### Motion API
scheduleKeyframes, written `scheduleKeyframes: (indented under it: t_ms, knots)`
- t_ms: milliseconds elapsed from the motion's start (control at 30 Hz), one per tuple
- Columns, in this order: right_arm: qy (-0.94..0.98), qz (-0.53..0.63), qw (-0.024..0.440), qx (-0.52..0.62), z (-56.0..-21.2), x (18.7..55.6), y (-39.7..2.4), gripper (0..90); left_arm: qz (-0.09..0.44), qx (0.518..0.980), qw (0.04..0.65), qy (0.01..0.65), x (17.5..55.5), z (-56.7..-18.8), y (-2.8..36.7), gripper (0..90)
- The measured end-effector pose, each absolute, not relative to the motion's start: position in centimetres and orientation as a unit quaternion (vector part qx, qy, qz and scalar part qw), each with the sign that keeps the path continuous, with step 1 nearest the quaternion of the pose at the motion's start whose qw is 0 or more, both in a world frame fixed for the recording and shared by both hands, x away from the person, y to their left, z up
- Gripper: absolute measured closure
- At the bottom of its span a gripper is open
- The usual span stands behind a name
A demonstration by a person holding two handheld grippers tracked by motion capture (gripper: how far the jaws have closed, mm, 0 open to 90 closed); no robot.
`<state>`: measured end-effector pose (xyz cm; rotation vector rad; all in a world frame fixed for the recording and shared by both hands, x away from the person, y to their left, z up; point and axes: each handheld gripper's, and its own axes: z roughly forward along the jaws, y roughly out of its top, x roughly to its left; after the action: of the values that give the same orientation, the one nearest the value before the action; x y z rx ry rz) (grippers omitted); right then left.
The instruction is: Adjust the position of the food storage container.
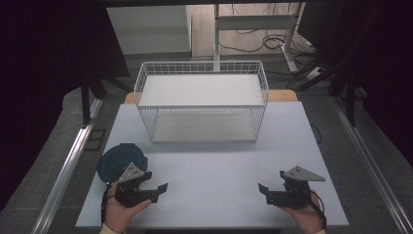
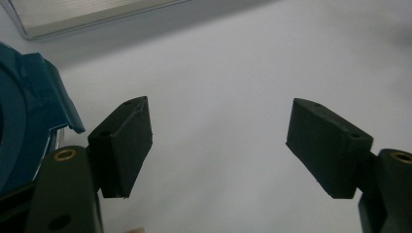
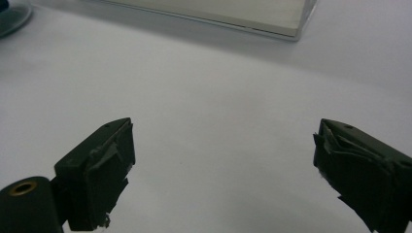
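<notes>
A dark blue round container (image 1: 118,160) lies at the table's left edge, and its blue rim (image 2: 24,111) is just left of my left jaws. My left gripper (image 1: 157,181) rests low at the front left, right beside the container. It is open with nothing between the jaws (image 2: 218,131). At the front right, my right gripper (image 1: 272,181) is also open and holds nothing (image 3: 223,150). Both point toward the table's middle. A white two-tier wire rack (image 1: 201,100) stands at the back centre.
The pale table (image 1: 214,165) is bare between the two grippers and in front of the rack. The rack's base edge (image 2: 87,14) shows beyond the left jaws, and its corner (image 3: 291,29) beyond the right jaws. Metal rails (image 1: 68,165) run along both sides of the table.
</notes>
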<state>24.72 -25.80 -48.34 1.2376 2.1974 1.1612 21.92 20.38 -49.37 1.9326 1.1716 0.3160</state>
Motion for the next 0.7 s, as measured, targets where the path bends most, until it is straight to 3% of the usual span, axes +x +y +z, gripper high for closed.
scheduleKeyframes:
  t_ms: [267, 700]
  knots:
    - [0.781, 0.427, 0.163, 0.426, -47.79, 24.17, -25.11, 10.3, 0.125, 0.774, 0.414, 0.463, 21.88, -49.44, 20.22, 23.9]
    - [0.777, 0.42, 0.175, 0.436, -47.84, 24.3, -25.59, 11.7, 0.133, 0.769, 0.419, 0.464, 21.74, -49.1, 20.4, 24.0]
